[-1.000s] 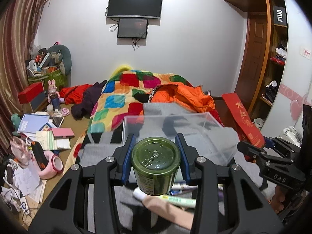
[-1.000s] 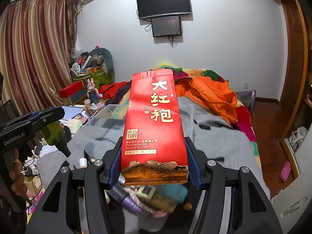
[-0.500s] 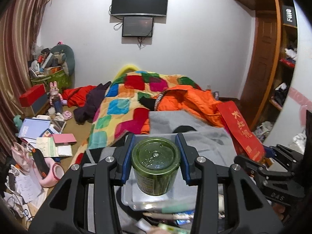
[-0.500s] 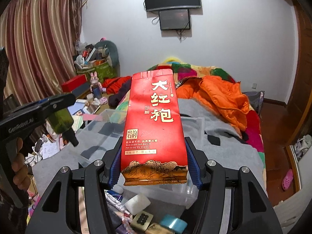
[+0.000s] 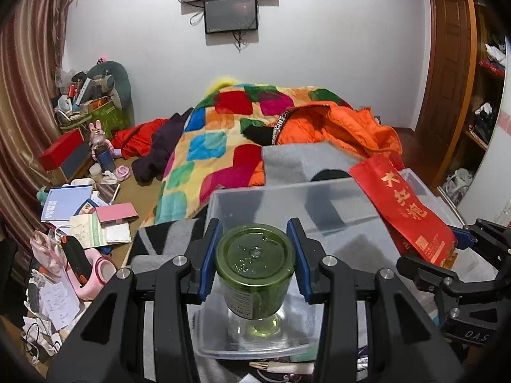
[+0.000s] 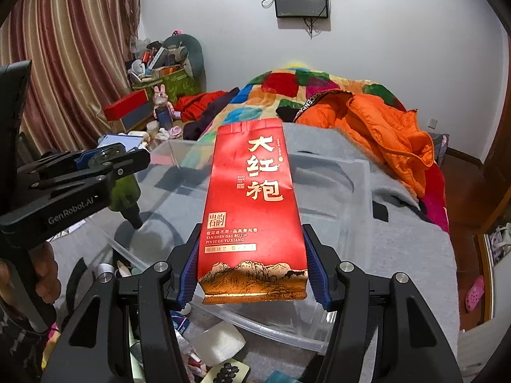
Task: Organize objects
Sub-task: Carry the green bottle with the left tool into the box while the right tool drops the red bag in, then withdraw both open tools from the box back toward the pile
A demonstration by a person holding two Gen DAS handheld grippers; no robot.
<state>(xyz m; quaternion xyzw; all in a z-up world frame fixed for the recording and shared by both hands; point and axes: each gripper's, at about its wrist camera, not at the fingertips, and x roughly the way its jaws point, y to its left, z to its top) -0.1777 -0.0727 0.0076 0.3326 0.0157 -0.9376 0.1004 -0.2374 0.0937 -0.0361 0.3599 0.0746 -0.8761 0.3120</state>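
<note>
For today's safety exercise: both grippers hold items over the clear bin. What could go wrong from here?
1. The green jar is pinched only by its sides in the left gripper; it might slip into the clear bin.
2. The red tea pouch, held low by the right gripper, might flop sideways.

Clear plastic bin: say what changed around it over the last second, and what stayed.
Both grippers advanced over the clear plastic bin: the left gripper now holds the green jar above its floor, and the right gripper has brought the red tea packet over it. Both grips stayed shut; nothing was released.
</note>
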